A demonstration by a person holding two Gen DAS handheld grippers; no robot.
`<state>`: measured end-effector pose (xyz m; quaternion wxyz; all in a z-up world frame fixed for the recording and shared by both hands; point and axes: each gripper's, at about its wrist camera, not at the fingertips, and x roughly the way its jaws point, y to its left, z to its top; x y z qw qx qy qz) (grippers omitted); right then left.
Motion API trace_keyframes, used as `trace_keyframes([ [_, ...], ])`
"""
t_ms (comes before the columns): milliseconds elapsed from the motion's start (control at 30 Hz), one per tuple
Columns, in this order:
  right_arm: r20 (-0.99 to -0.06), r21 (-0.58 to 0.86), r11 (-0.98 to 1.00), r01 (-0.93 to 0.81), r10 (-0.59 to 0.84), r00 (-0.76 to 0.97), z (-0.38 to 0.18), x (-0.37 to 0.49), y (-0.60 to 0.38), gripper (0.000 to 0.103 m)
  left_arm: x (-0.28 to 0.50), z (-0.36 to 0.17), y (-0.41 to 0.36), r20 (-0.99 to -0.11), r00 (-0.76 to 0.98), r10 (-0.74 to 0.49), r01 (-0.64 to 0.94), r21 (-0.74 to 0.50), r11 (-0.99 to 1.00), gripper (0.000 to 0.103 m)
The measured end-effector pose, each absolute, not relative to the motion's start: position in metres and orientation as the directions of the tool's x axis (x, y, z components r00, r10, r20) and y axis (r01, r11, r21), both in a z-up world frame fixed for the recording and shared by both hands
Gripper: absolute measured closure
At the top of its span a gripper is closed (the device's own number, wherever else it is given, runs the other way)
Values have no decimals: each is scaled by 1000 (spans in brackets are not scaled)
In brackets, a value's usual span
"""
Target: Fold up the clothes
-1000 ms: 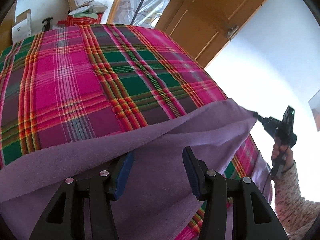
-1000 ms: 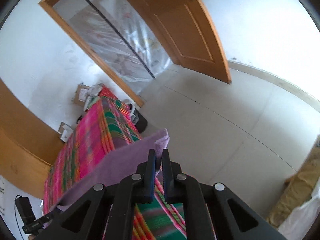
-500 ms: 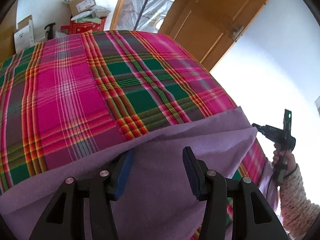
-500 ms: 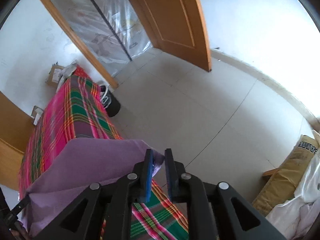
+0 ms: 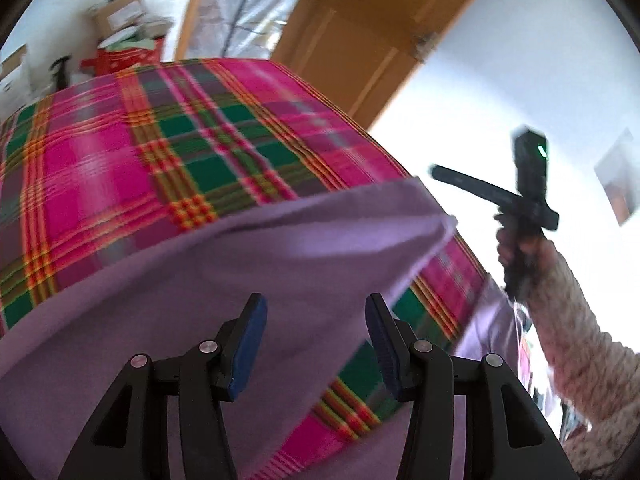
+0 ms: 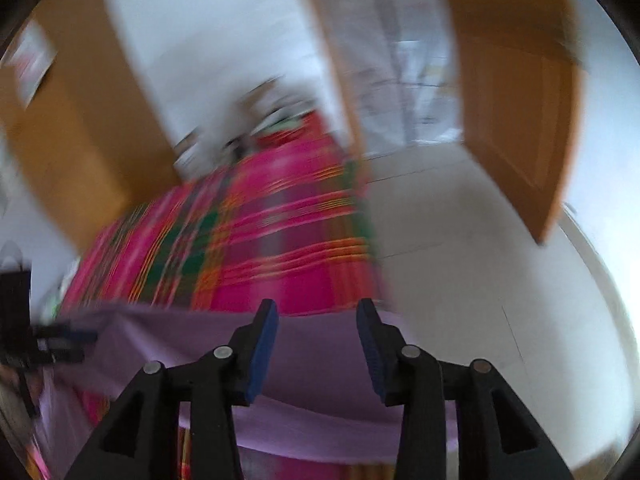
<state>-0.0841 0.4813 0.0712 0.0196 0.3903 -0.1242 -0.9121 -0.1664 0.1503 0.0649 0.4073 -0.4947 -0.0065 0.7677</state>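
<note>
The purple cloth lies spread over a bed covered in a pink, green and orange plaid blanket, with one corner folded over toward the bed's edge. The left gripper hangs just above the cloth with its blue-padded jaws about half open; nothing sits between them and the pads press on nothing. In the right wrist view the right gripper also stands above the purple cloth, near its far edge; its jaws have just been opening and now stand apart, with no fabric pinched between the pads. From the left wrist view the right gripper shows off the side of the bed, clear of the cloth's corner, held by a hand in a pale speckled sleeve.

Beyond the head of the bed sit cardboard boxes and a red box, blurred so their contents cannot be told. A wooden door stands open beside a plastic-covered doorway. The pale tiled floor lies to the bed's side
</note>
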Motion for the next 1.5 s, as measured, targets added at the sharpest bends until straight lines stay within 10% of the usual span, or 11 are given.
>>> trace_keyframes([
  [567,-833,38,-940,339,-217,-510,44,-143,393,52,-145,44,169,-785,-90,613,-694,-392,-604,50],
  [767,-838,53,-927,370,-243,-488,46,-144,389,93,-146,44,168,-780,-89,620,-692,-399,-601,50],
  [900,-836,65,-927,370,-253,-487,46,-142,388,99,-145,43,169,-777,-89,623,-694,-401,-599,50],
  [1433,-807,-76,-969,233,-78,-586,45,-166,384,98,-142,44,166,-768,-88,634,-700,-405,-588,50],
  [1500,-809,-89,-973,215,-55,-585,45,-168,385,85,-141,45,166,-770,-89,631,-697,-405,-592,50],
])
